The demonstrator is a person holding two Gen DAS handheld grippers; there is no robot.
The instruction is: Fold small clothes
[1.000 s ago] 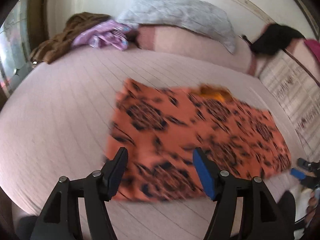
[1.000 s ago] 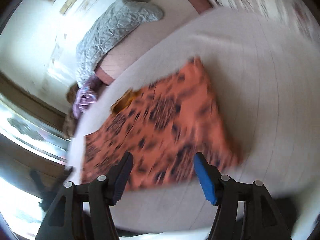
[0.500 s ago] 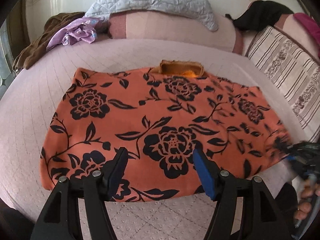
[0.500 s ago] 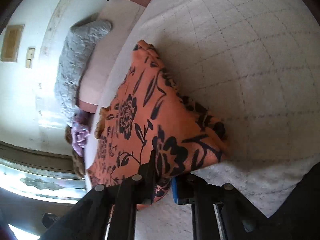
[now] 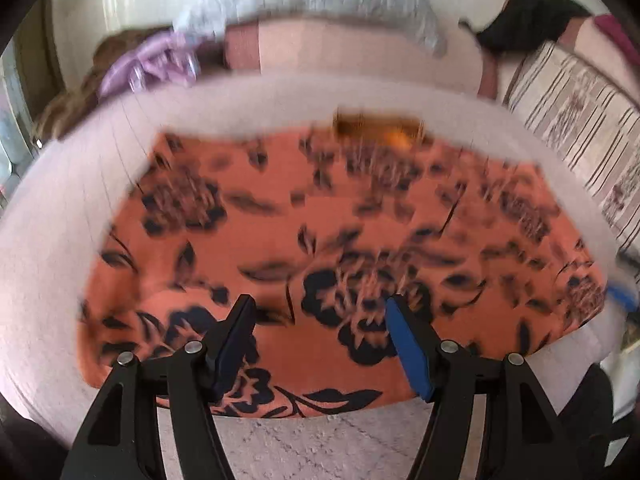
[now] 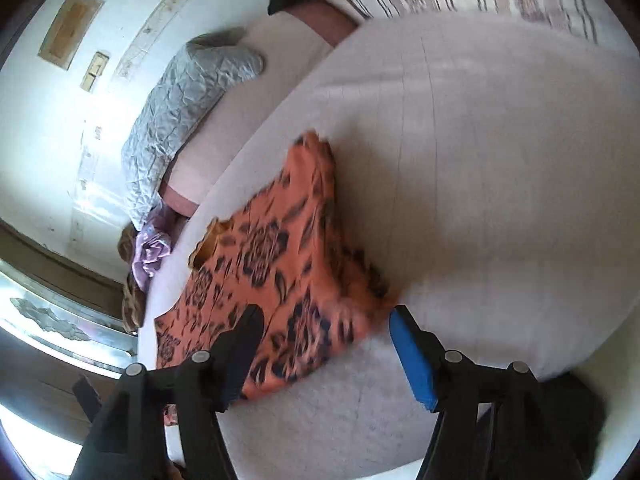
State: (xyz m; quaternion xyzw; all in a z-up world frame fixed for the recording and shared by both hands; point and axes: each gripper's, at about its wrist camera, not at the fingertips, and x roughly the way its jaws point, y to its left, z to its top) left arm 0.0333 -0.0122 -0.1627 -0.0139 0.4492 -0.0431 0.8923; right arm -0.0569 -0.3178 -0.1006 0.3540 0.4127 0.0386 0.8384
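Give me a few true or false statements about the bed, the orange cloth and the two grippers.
1. The orange floral cloth lies spread on the bed. True.
2. The left gripper is clamped on the cloth. False: its jaws stand apart, gripping nothing.
3. A grey quilted pillow lies at the bed's far end. True.
4. The right gripper is closing. False: its jaws are opening, pressing nothing.
5. The purple garment lies on the cloth. False: it lies apart, near the pillow.

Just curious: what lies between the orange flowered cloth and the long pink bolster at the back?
Only bare pale bedcover separates the orange cloth from the bolster, seen in the left wrist view.
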